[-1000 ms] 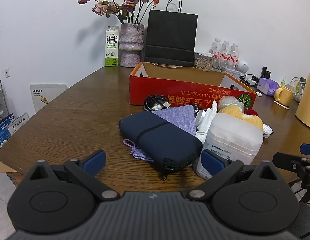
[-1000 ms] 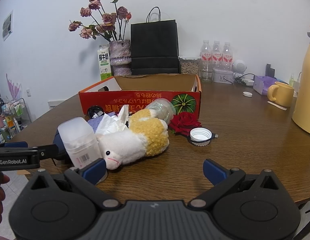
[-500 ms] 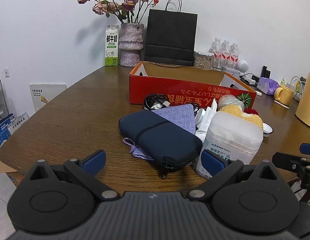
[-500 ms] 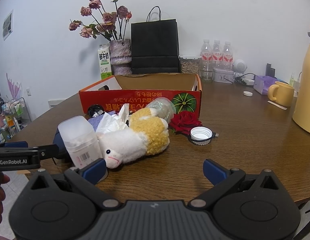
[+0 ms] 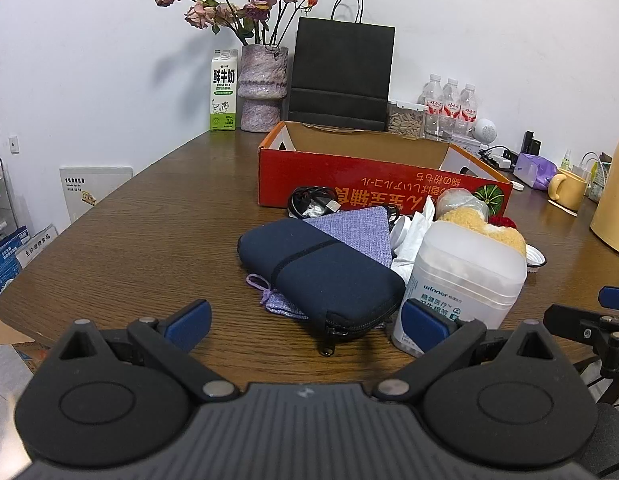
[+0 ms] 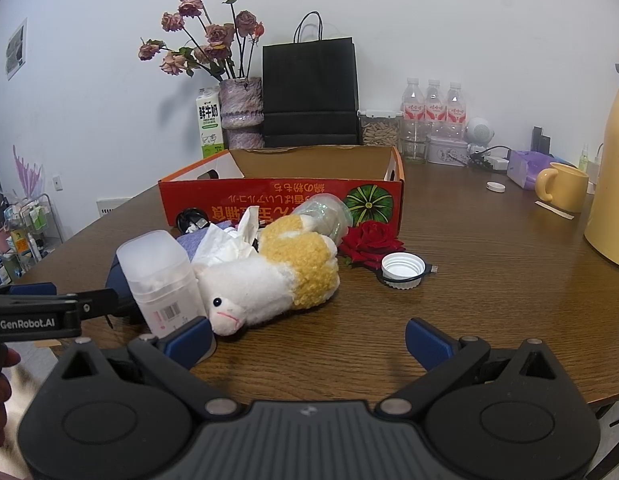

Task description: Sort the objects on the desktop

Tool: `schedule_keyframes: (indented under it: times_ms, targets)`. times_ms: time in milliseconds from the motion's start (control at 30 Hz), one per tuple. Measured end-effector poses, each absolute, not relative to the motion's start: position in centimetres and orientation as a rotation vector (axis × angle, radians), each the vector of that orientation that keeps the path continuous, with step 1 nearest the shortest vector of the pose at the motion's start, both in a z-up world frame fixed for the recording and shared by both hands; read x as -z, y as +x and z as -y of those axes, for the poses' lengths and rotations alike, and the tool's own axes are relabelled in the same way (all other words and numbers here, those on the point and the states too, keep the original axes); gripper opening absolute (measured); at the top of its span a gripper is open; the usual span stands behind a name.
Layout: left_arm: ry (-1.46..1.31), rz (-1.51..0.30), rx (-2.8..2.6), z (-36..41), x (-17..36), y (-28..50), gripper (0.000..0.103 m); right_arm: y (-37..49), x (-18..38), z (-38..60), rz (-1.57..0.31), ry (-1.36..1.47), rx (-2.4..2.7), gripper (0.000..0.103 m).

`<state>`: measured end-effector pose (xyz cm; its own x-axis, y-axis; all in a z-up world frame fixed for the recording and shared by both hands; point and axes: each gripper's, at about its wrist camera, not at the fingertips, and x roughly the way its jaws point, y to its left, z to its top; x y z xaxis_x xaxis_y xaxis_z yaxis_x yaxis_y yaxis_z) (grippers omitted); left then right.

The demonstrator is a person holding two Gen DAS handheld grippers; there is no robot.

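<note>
The left claw (image 5: 305,322) is spread wide and empty, low over the near edge of the counter (image 5: 149,240). Between its blue pads, just ahead, lies a navy pouch (image 5: 321,276) with its zipper end toward the camera; a lilac bag (image 5: 357,228) is tucked under its far side. The right pad sits in front of a swab box (image 5: 465,280), which stands upright just right of the pouch.

The right claw (image 6: 309,338) is also spread and empty, over bare wood. Its left pad is close to the swab box (image 6: 161,280) and the snout of a plush sheep (image 6: 277,276) lying on its side. Crumpled tissue (image 6: 225,240) pokes up behind the sheep, a clear jar (image 6: 325,216) lies at its back, and a red rose (image 6: 369,240) and a white cap (image 6: 402,268) rest to the right. Behind the pile stands an open red carton (image 6: 281,196); what it holds is hidden. Farther back are a vase (image 6: 241,112), a milk carton (image 6: 209,128), a black bag (image 6: 309,96) and 3 bottles (image 6: 433,112). A yellow mug (image 6: 561,192) sits at the right.
</note>
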<state>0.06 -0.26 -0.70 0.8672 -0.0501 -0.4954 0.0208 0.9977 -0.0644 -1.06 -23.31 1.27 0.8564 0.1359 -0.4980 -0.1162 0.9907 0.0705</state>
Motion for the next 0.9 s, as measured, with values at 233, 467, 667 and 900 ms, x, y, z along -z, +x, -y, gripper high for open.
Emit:
schedule_keyframes:
  times_ms: [233,467,667,900]
  targets:
    - [-0.057,-0.522,0.038,0.2,0.7,0.1,0.103,-1.0,-1.4,23.3,-0.527,0.038,-0.133,0.103]
    - [-0.057,-0.522,0.036,0.2,0.8,0.0,0.103,-1.2,-1.2,23.0,-0.532,0.038,-0.144,0.103]
    - [-0.053,-0.522,0.027,-0.3,1.0,0.1,0.103,-0.8,-1.0,22.3,-0.529,0.024,-0.197,0.103]
    - [-0.042,-0.505,0.009,-1.0,0.0,1.0,0.103,-0.1,-1.1,20.7,-0.538,-0.003,-0.279,0.103]
